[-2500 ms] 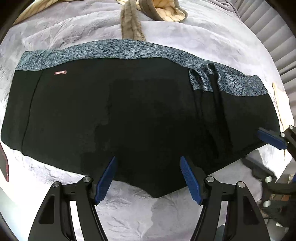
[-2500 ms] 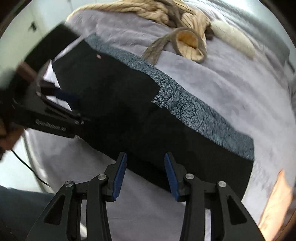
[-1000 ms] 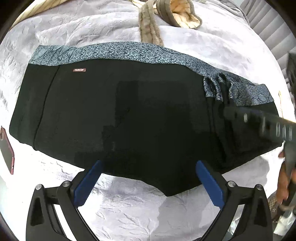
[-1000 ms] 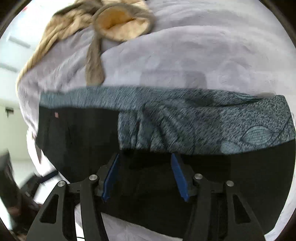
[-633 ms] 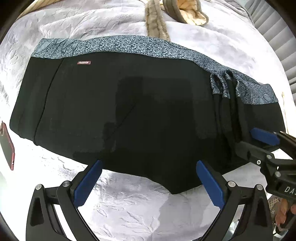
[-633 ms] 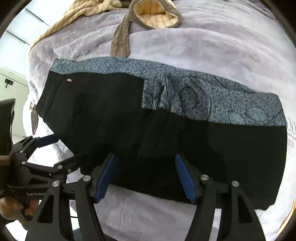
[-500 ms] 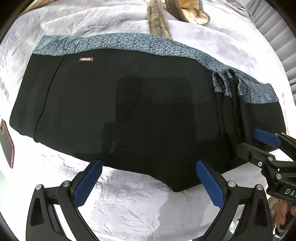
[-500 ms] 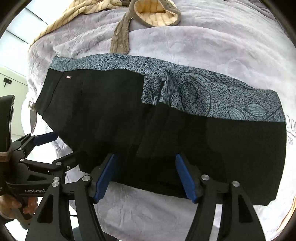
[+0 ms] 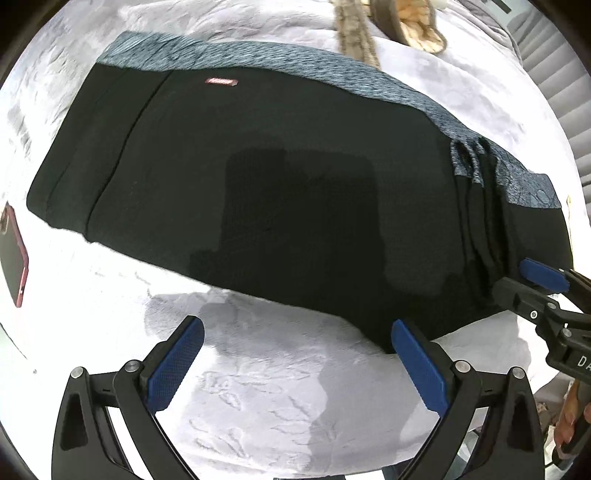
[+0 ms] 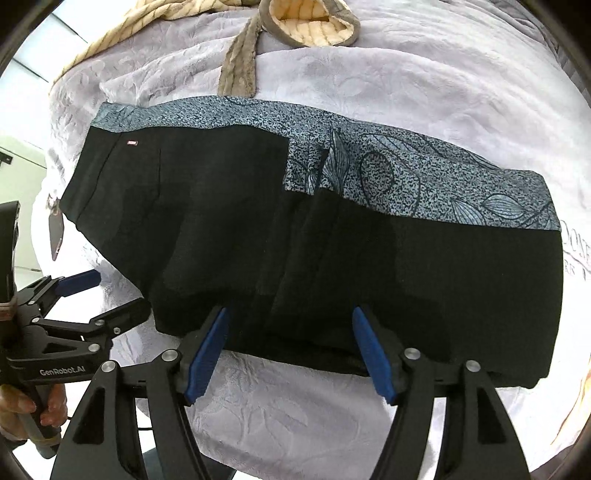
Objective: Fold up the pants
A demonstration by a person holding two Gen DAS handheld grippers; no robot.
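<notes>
The black pants [image 9: 280, 192] with a blue patterned edge lie flat on the pale grey blanket [image 9: 258, 398]. The left gripper [image 9: 295, 363] hangs wide open over the blanket by their near edge. The right gripper [image 10: 291, 350] has just been opening, holding nothing, at the near edge where the cloth is bunched.

The small red label [image 9: 220, 81] on the pants [image 9: 277, 206] is too blurred to read. The phone [image 9: 13, 254] and the quilted tan item [image 9: 413, 26] are cut off by the frame's edge.
</notes>
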